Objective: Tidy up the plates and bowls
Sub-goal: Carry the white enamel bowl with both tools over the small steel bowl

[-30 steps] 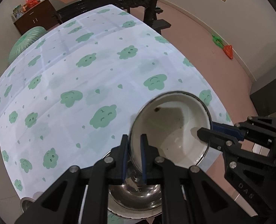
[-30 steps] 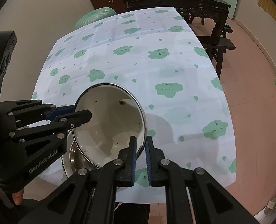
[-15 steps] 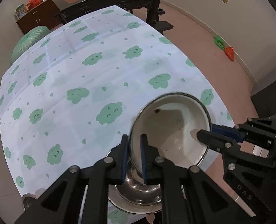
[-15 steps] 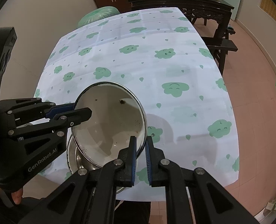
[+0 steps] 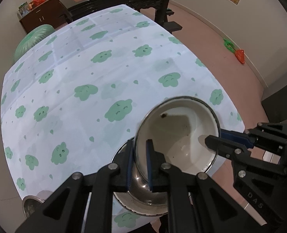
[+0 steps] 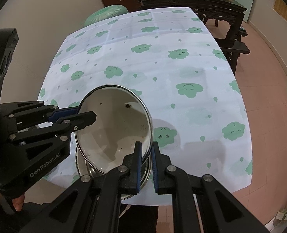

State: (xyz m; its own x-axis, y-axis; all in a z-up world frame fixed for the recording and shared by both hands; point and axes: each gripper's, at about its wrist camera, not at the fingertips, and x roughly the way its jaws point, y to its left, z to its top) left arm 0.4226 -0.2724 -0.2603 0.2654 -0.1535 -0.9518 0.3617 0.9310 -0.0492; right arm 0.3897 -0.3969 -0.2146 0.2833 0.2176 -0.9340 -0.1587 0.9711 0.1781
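- "GenRobot.AI", white letters, along the black body of the left claw (image 6: 86, 117), seen from the right wrist view.
- "DAS", faint raised letters, on the black body of the right claw (image 5: 213, 144), seen from the left wrist view.
- Other print: boxes on the far cabinet (image 5: 39, 14), too small to read.

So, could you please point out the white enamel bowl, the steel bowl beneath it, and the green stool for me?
white enamel bowl (image 5: 184, 136): left wrist view, on its inner wall.
steel bowl (image 5: 143, 192): left wrist view, on its shiny inside.
green stool (image 6: 108, 13): right wrist view, on its ribbed top.
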